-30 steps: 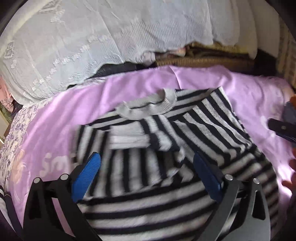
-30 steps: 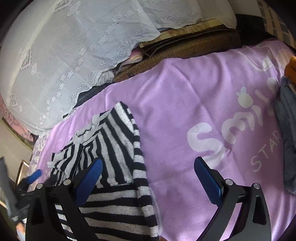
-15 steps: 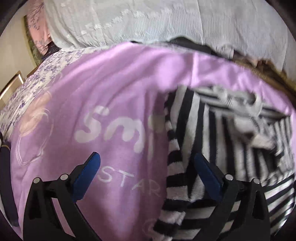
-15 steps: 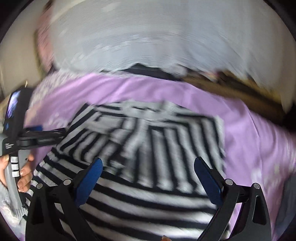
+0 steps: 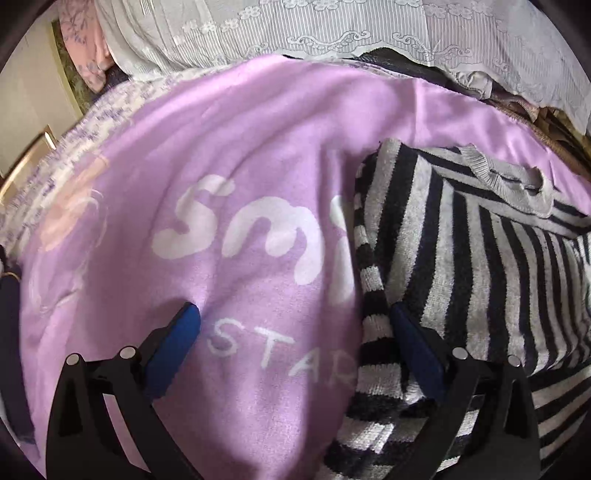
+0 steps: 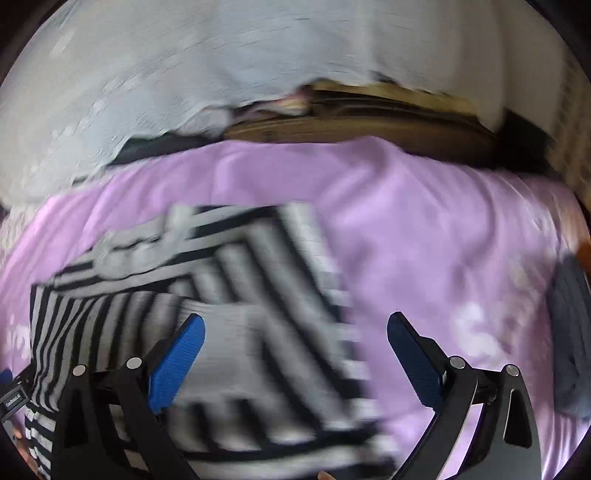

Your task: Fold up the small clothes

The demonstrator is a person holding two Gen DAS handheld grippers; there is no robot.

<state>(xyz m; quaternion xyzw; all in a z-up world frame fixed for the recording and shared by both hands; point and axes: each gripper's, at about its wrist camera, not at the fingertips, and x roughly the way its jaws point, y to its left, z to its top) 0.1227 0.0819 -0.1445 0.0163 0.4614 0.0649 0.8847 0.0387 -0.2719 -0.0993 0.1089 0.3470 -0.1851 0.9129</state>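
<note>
The left tongs [image 5: 293, 328], black with blue pads, gape wide over a lilac fleece blanket [image 5: 240, 155] printed with white letters. Their right pad touches the left edge of a black-and-grey striped knitted sweater [image 5: 461, 258]. White lace fabric [image 5: 332, 29] lies behind.

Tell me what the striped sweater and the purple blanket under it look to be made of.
Striped sweater: a soft, fuzzy knit, likely chenille or wool blend; visible rib rows at the collar and a napped pile. Purple blanket: a thin, matte woven or fleece cloth, with white lettering that looks woven or printed in; it drapes in soft folds.
</note>
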